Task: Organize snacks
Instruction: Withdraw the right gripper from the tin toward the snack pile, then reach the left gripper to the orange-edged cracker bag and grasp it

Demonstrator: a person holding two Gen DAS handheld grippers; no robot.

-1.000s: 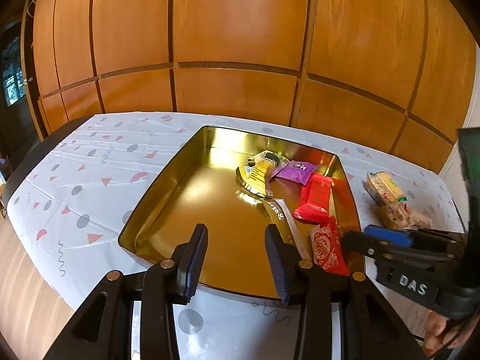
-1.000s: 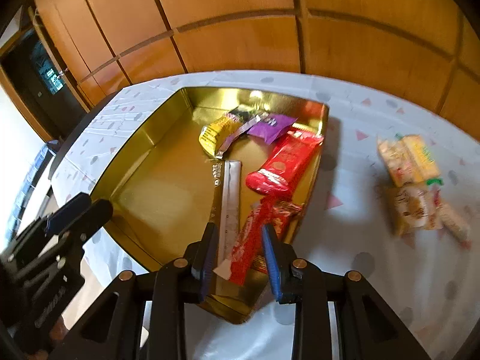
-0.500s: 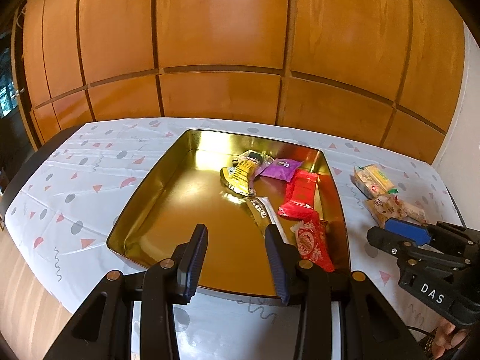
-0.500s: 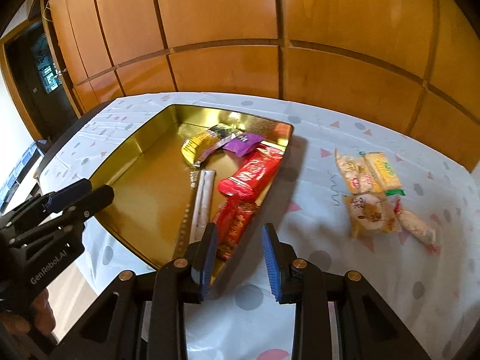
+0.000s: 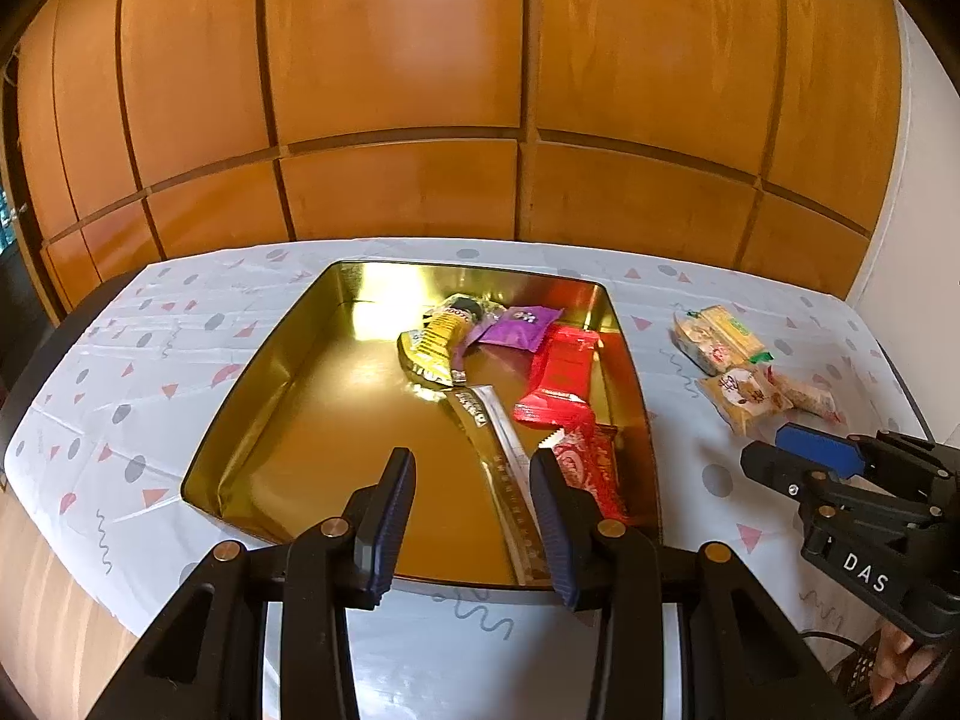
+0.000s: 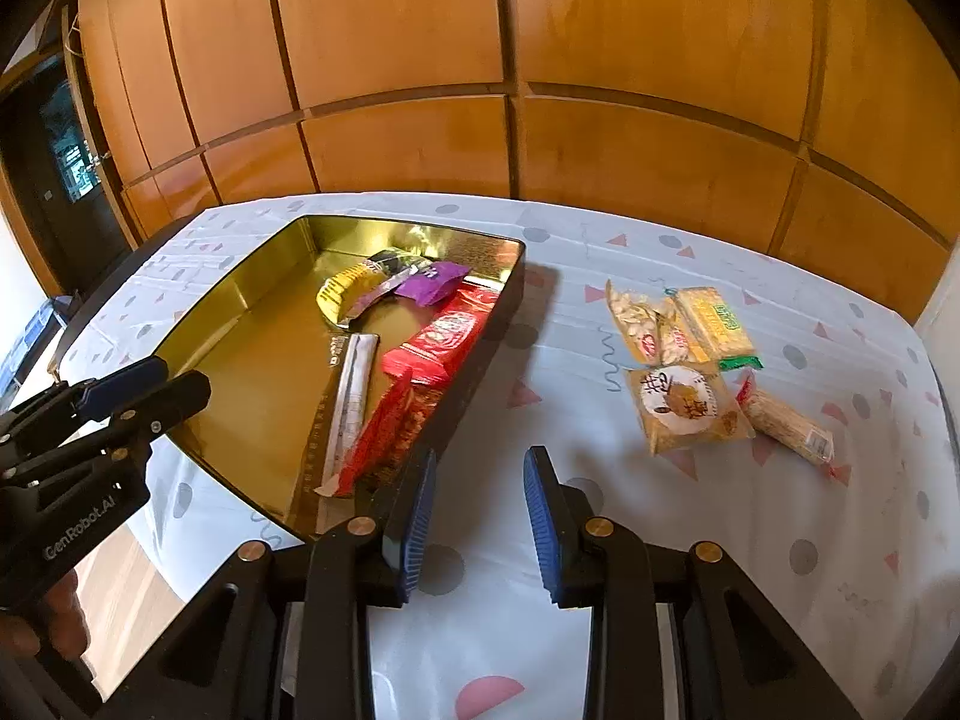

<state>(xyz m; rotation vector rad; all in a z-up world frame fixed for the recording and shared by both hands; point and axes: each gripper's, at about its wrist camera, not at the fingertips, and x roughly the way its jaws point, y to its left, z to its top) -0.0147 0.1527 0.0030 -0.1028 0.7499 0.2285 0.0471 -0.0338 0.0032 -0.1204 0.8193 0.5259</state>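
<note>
the left tongs (image 5: 472, 468) are spread, holding nothing, and hover over the near edge of the gold tin tray (image 5: 240, 414). the right tongs (image 6: 474, 474) are likewise spread and hold nothing, above the bare patterned tabletop (image 6: 570, 600) just beside the tray's near right corner.

tray contents, left wrist view, all in the right half of the tray:
- yellow packet (image 5: 435, 345) at 12 o'clock from the left tongs, toward the far wall.
- purple packet (image 5: 519, 327) touching the yellow packet at its 2 o'clock.
- large red packet (image 5: 561, 375) along the right wall.
- silver stick sachet (image 5: 501, 444) lying lengthwise from the yellow packet toward the near wall.
- small red wrapper (image 5: 591, 468) at the near right corner, touching the sachet.

snacks outside the tray, right wrist view, at 1 to 2 o'clock from the right tongs, well apart from the tray:
- two pale cracker packs (image 6: 678, 324) side by side, farthest.
- round-label biscuit pack (image 6: 684, 411) just nearer.
- slim wrapped roll (image 6: 786, 426) at its 3 o'clock.
</note>
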